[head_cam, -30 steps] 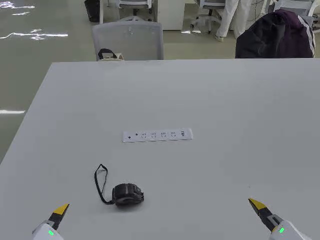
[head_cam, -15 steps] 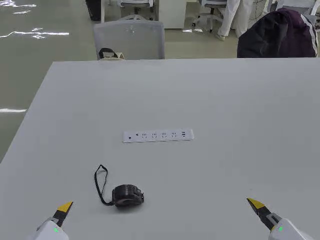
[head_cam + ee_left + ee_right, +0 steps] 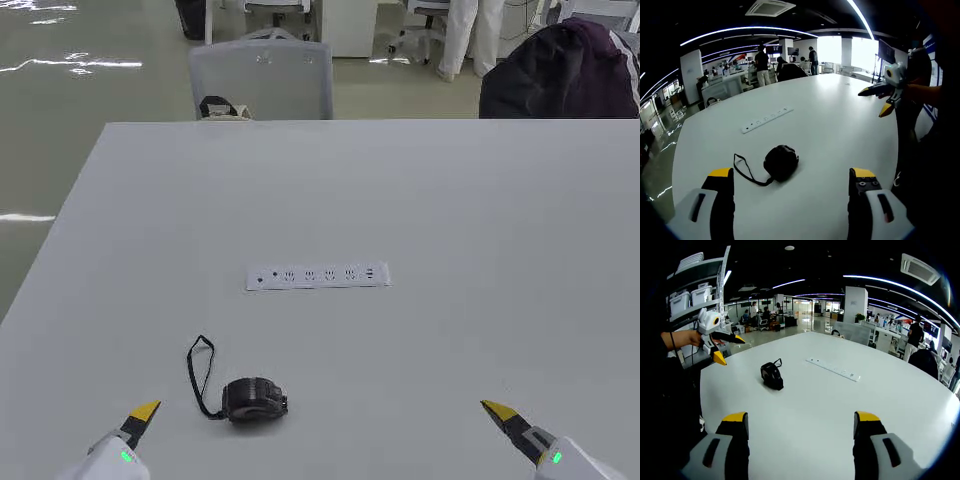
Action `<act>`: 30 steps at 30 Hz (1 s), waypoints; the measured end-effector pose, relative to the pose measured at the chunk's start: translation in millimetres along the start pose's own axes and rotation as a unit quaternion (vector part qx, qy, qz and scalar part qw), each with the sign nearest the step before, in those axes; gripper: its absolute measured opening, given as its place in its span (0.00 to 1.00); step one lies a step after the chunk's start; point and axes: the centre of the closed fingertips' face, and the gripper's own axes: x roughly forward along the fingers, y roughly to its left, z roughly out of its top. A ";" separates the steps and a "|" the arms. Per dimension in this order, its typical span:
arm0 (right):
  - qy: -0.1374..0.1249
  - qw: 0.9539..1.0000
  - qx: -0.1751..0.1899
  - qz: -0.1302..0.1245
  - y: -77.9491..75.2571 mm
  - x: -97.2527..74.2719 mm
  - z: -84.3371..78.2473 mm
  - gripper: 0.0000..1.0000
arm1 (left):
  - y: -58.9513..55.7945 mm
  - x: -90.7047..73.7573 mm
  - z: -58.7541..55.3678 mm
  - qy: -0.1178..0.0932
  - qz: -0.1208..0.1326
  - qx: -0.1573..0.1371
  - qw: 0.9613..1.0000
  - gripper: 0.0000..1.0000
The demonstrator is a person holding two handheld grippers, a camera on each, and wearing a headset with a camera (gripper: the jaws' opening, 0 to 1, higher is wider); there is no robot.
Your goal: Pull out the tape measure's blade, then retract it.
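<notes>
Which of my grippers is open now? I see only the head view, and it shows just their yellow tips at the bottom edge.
Observer: The left gripper view shows the left gripper open, jaws wide apart, holding nothing.
Operator: And the right one?
Observer: The right gripper is open too and empty; the tape measure lies ahead of it, untouched.

The left tool [image 3: 143, 413] is held low at the near left, jaws spread wide and empty. The right tool [image 3: 498, 411] is held well apart from it, likewise spread.
</notes>
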 end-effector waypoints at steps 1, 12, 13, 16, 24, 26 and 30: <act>0.000 1.000 -0.004 0.004 -0.7 2.5 0.0 0.87 | 0.4 2.7 -1.5 0.005 -0.005 0.006 1.000 0.92; 0.009 0.997 -0.045 0.061 -1.7 24.5 -4.1 0.73 | 6.9 30.2 -12.4 0.046 -0.053 0.076 0.995 0.75; 0.010 0.996 -0.051 0.068 -1.3 27.1 -4.7 0.72 | 7.3 34.0 -13.7 0.050 -0.059 0.081 0.994 0.75; 0.013 0.994 -0.063 0.086 0.3 33.4 -5.5 0.69 | 11.4 43.6 -18.4 0.061 -0.072 0.093 0.991 0.72; 0.022 0.988 -0.093 0.124 1.1 53.2 -7.9 0.63 | 16.9 69.0 -23.6 0.082 -0.103 0.131 0.983 0.66; 0.023 0.986 -0.100 0.133 1.6 58.1 -8.5 0.61 | 17.3 74.1 -26.9 0.095 -0.112 0.147 0.978 0.64; 0.025 0.981 -0.116 0.153 2.7 67.5 -9.4 0.56 | 18.4 84.4 -29.3 0.104 -0.128 0.171 0.971 0.60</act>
